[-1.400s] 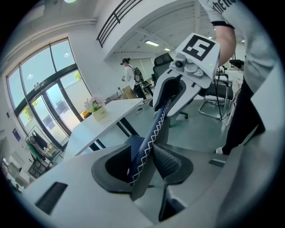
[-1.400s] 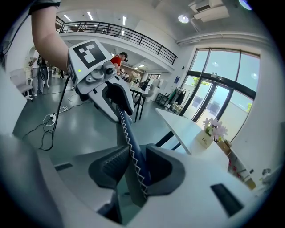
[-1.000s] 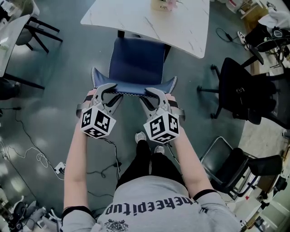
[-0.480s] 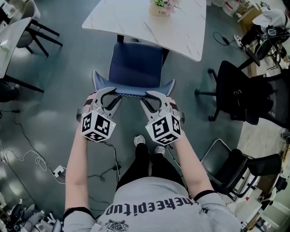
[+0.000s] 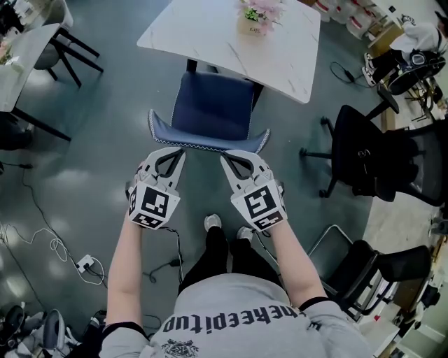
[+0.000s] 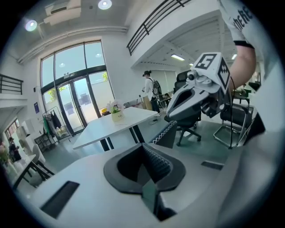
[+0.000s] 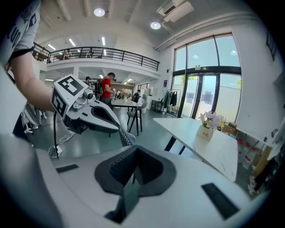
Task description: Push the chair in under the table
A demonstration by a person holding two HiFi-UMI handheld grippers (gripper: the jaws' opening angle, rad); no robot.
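Observation:
A blue chair (image 5: 210,108) stands with the front of its seat under the white marble table (image 5: 280,49). Its curved backrest (image 5: 208,142), edged with white stitching, faces me. My left gripper (image 5: 178,151) and right gripper (image 5: 227,158) hover side by side just behind that backrest, both shut with nothing between the jaws. In the left gripper view the shut left gripper (image 6: 149,173) points past the backrest's edge (image 6: 165,132) towards the table (image 6: 111,127). The right gripper view shows the shut right gripper (image 7: 132,176), the backrest's tip (image 7: 127,137) and the table (image 7: 200,144).
A pot of flowers (image 5: 255,17) stands on the table. Black office chairs (image 5: 378,150) and a folded chair (image 5: 353,269) crowd the right side. Another table (image 5: 21,56) is at the left. Cables (image 5: 63,245) trail over the floor, and my feet (image 5: 225,225) stand behind the chair.
Both grippers stood open at the backrest's top edge; they have since drawn back from it, lifted a little, rolled, and shut on nothing.

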